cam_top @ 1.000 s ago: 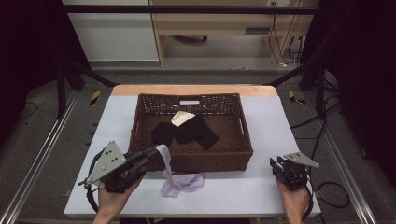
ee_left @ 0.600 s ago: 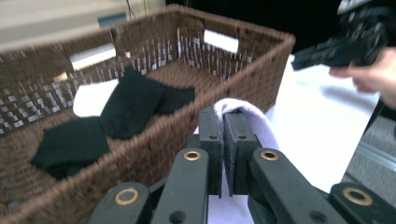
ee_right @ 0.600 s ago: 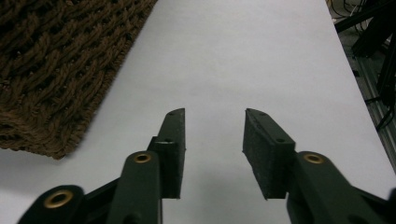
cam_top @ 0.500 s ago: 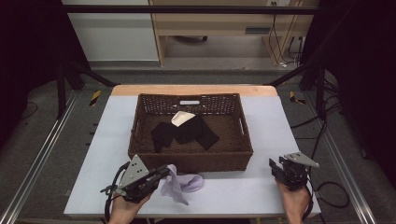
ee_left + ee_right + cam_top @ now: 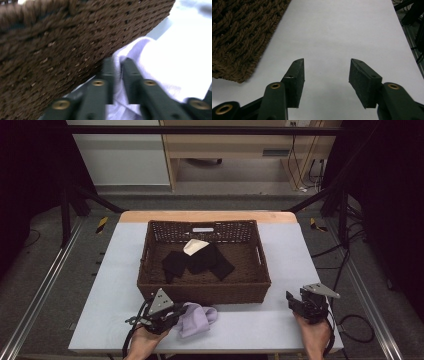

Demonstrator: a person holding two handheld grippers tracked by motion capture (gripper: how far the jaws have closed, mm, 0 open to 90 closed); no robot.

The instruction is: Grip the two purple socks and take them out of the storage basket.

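Before the basket (image 5: pixel 205 292), lavender cloth (image 5: pixel 198 319) lengthwise rightward.

Overhead light brightens the table (image 5: pixel 120 285) while the surroundings stay dark; the left gripper view is blurred, the right gripper view sharp.

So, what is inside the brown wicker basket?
Inside the brown wicker basket lie black cloths and one cream cloth. Anything beneath them is covered.
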